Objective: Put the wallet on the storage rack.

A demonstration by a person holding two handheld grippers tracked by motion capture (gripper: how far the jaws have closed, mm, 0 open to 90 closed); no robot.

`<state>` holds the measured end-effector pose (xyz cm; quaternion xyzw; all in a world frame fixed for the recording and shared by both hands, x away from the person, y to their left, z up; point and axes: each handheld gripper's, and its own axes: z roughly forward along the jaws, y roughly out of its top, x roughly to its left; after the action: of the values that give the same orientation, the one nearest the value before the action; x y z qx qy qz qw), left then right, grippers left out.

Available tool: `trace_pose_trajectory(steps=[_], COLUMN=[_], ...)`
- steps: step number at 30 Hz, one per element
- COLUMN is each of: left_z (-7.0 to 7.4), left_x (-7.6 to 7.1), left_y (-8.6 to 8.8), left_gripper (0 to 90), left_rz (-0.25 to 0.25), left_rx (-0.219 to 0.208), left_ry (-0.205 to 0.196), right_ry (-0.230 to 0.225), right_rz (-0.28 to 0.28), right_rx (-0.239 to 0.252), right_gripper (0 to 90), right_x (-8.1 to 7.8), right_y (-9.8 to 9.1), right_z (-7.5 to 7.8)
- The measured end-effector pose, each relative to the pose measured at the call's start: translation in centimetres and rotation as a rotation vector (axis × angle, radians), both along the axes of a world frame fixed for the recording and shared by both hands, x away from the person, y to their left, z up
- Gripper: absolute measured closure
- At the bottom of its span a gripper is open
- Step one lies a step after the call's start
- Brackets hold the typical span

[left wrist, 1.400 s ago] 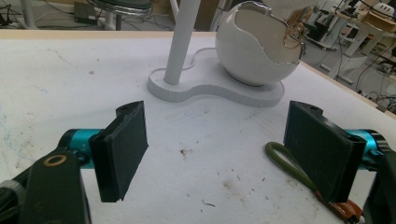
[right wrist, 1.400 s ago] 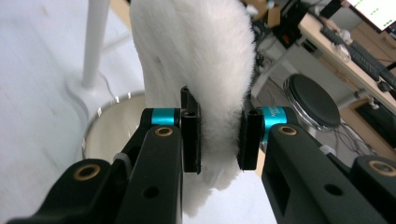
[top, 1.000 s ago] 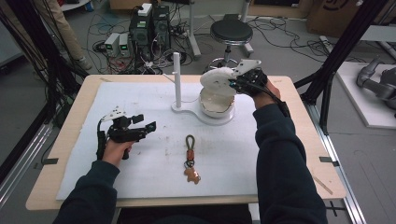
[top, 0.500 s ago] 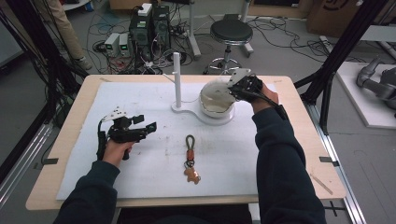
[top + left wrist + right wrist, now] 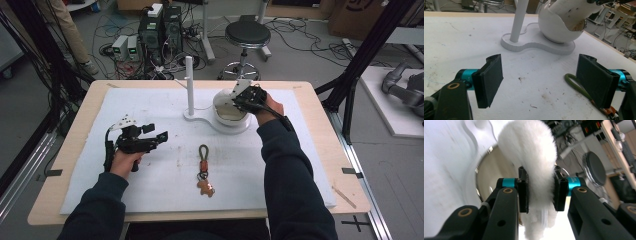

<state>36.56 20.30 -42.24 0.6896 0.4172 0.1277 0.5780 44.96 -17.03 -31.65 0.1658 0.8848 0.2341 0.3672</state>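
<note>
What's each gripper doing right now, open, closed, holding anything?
Left gripper: open, holding nothing.
Right gripper: jaws just been opening but pressing a white fluffy thing over the bowl.

A post (image 5: 189,82) stood on a base (image 5: 207,120) on the table (image 5: 75,130), left of the bowl (image 5: 230,112). A keychain (image 5: 203,170) lay nearer the person, between the left gripper (image 5: 157,137) and right sleeve (image 5: 287,170).

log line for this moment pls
right gripper: jaws just easing open, white fluffy piece between them, over bowl | left gripper: open, idle | keychain: on mat
</note>
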Motion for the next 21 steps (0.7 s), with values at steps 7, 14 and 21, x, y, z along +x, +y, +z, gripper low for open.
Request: trace_pose_trajectory(steps=[7, 14, 21], left_z=[0.0, 0.0, -0.1], left_x=[0.0, 0.0, -0.1], left_y=[-0.1, -0.1, -0.1], left_gripper=[21.6, 21.6, 21.6], left_rz=[-0.003, -0.004, -0.005], left_rx=[0.002, 0.003, 0.005], left_ry=[0.002, 0.003, 0.007], right_ry=[0.009, 0.037, 0.068], right_rz=[0.021, 0.042, 0.006], right_rx=[0.078, 0.024, 0.080], right_gripper=[74.0, 74.1, 55.0], right_x=[0.1, 0.8, 0.6], right_y=[-0.3, 0.3, -0.4], right_z=[-0.7, -1.9, -1.8])
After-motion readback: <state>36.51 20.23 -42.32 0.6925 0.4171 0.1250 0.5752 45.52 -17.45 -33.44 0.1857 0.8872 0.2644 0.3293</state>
